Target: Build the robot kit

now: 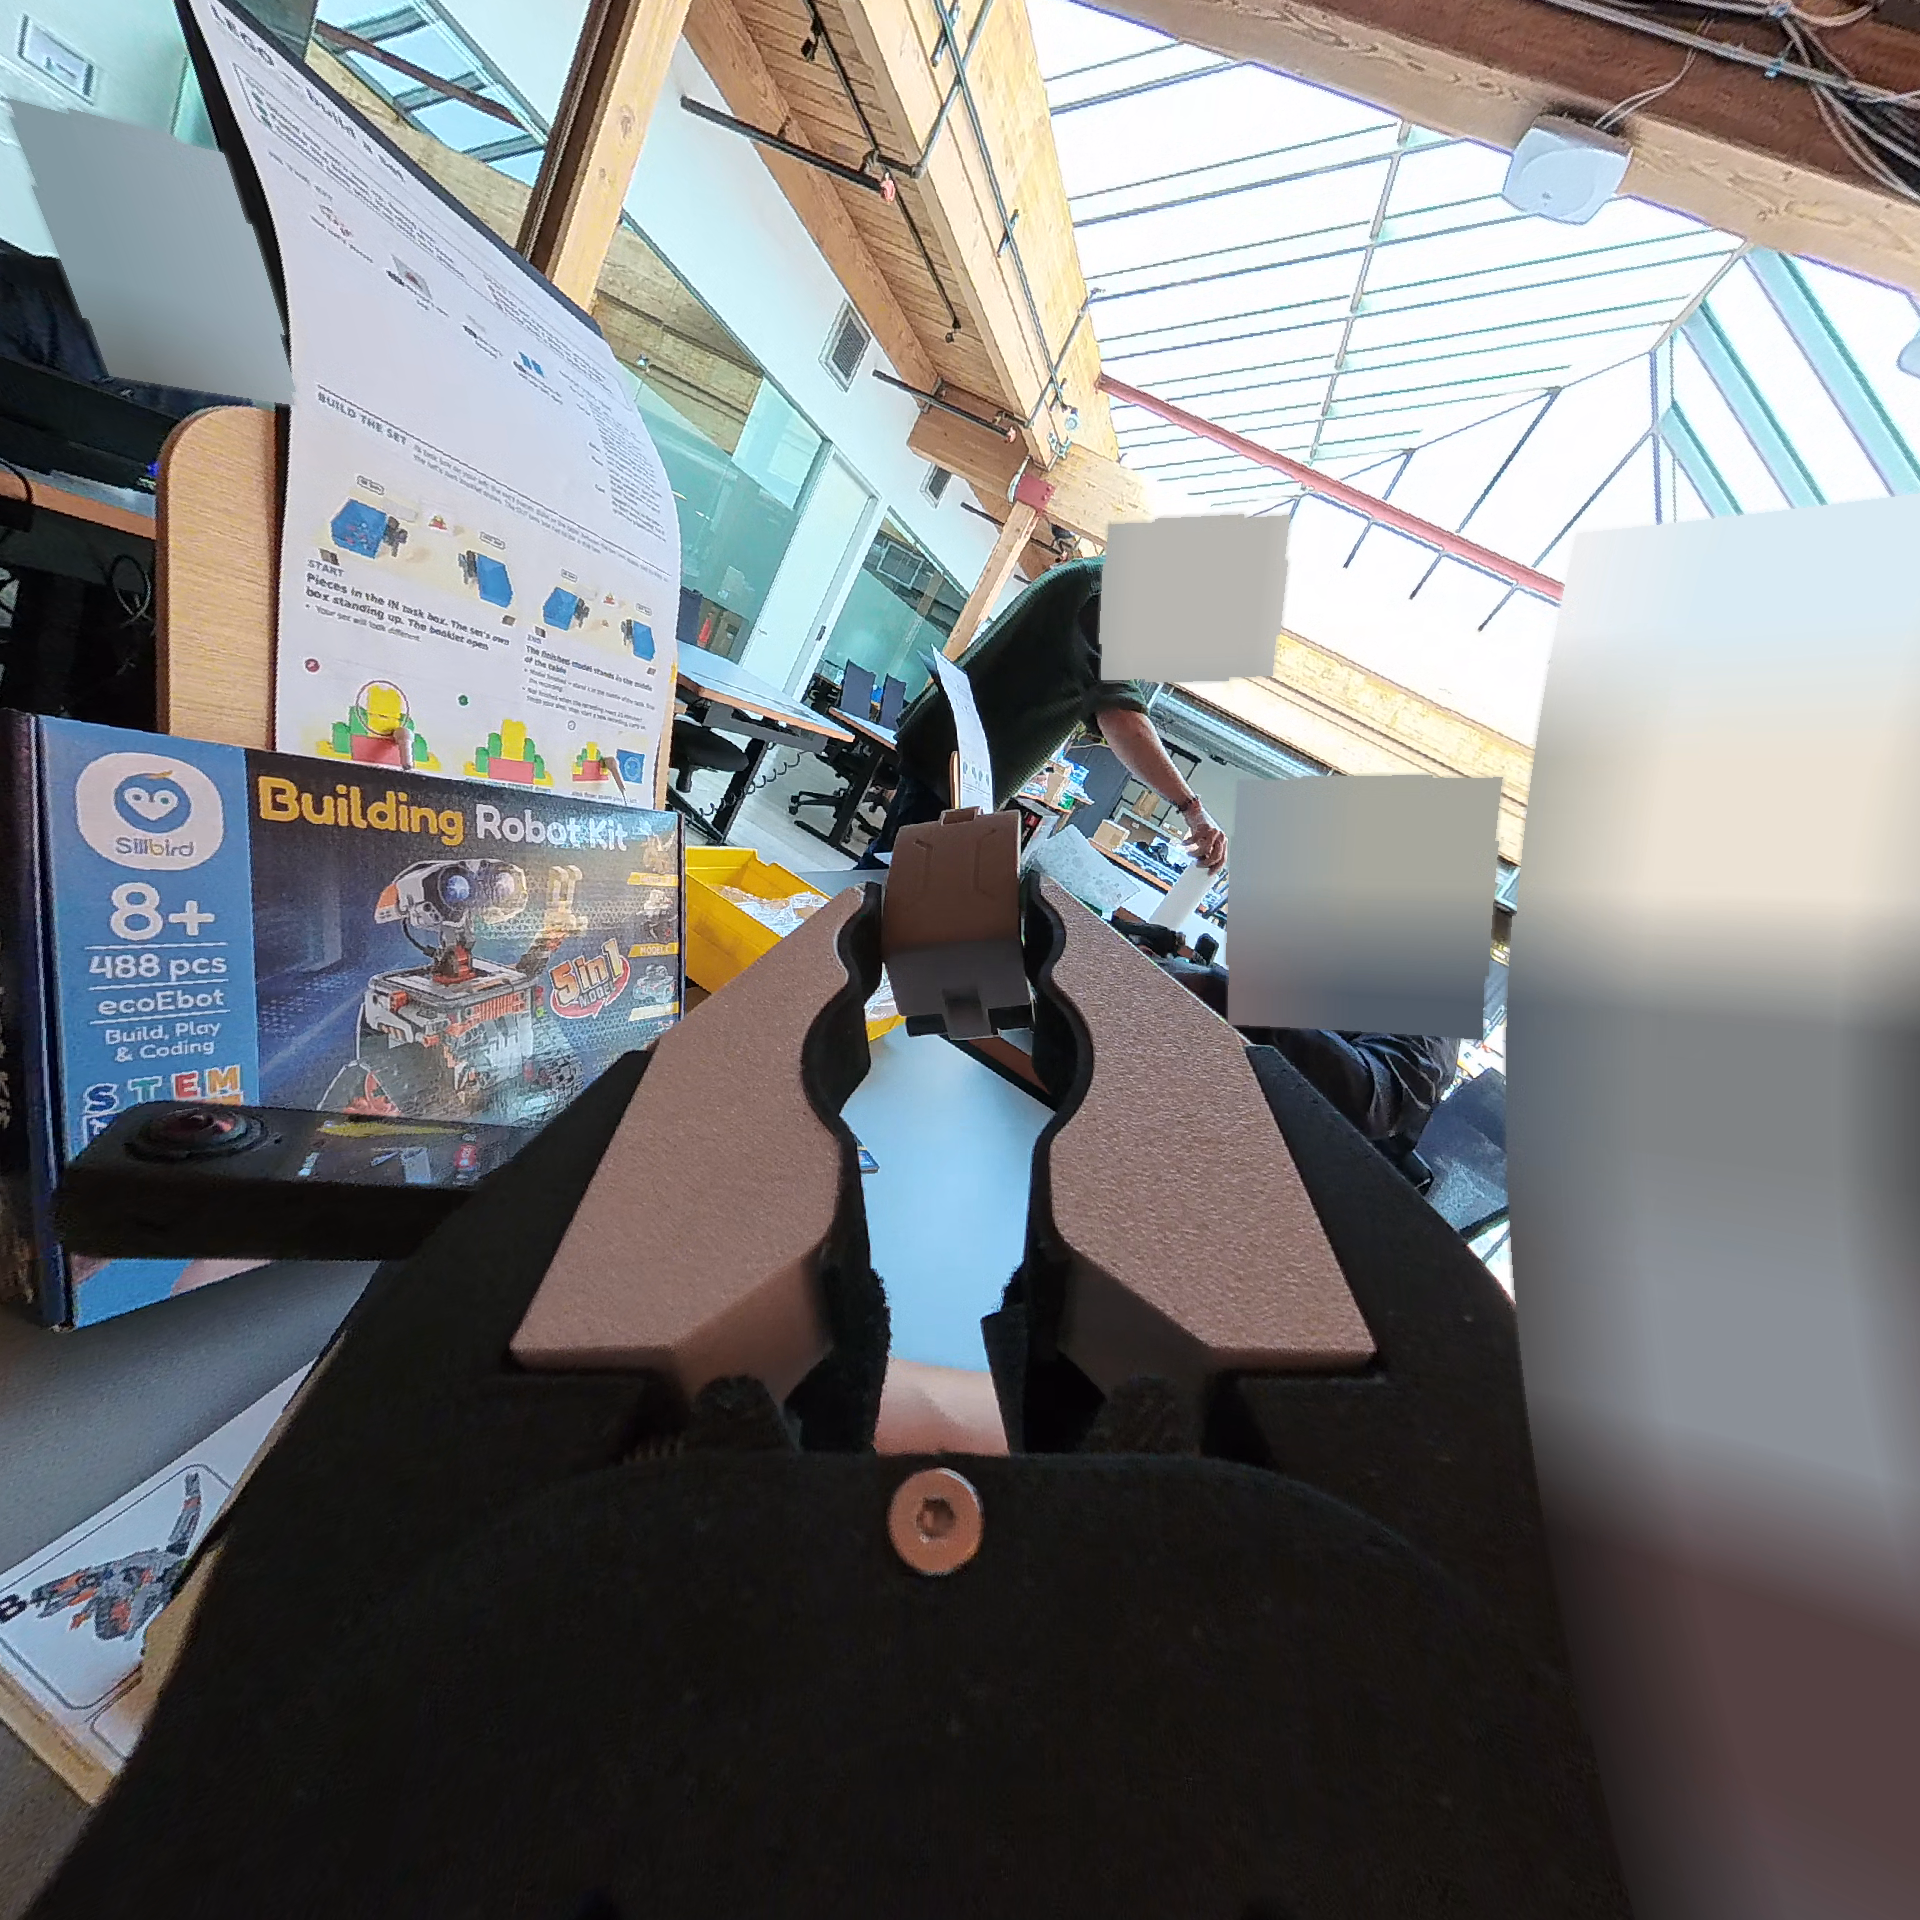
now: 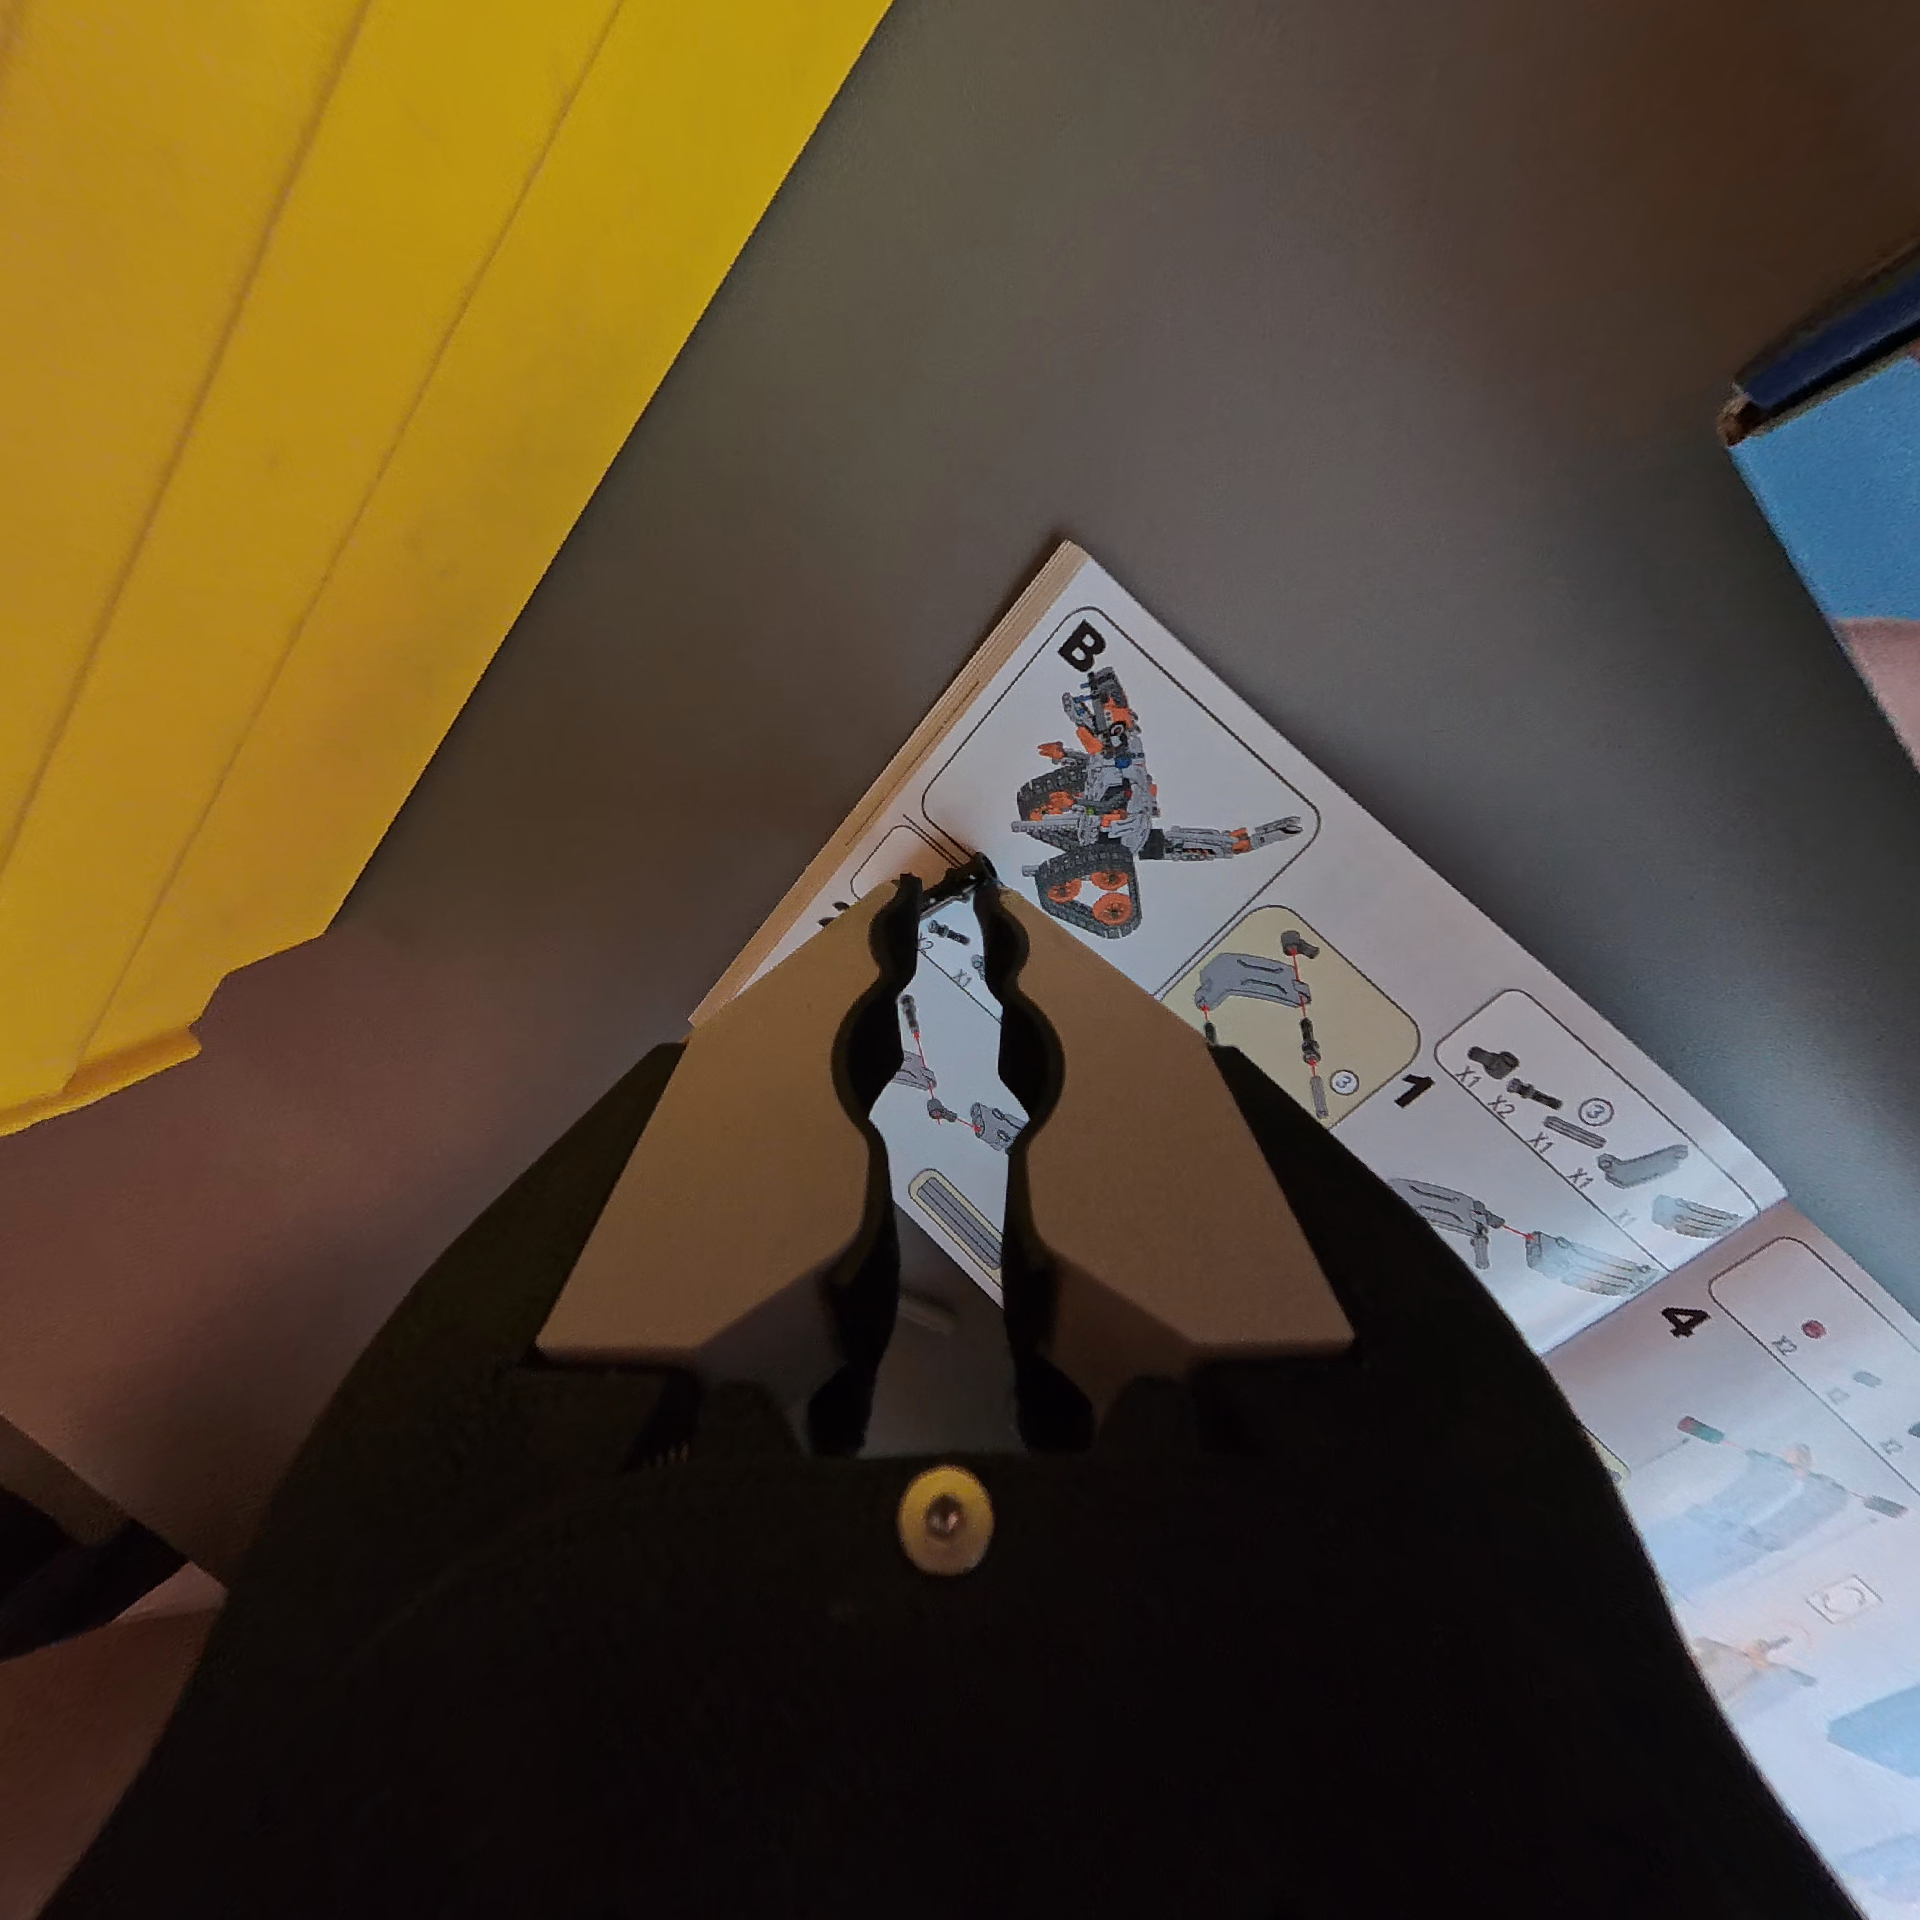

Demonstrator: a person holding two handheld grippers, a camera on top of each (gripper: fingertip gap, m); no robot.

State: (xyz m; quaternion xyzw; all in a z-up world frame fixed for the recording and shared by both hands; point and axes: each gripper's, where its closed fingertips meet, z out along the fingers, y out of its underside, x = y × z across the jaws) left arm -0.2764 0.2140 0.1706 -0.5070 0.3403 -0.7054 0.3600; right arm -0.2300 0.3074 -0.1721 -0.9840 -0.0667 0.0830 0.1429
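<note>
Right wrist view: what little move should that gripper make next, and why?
Probably lift the right gripper toward the left gripper: its tips pinch a tiny black plastic pin over the open white instruction booklet, while the left holds a grey angled plastic piece raised.

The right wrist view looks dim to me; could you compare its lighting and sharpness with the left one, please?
Right wrist view: dim, the grey table shaded, the yellow bin soft. Left wrist view: bright, the skylight nearly washed out, beams bowed by the wide lens.

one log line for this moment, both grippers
left gripper: shut on grey brick piece | right gripper: shut on small black part, over instruction booklet
</note>
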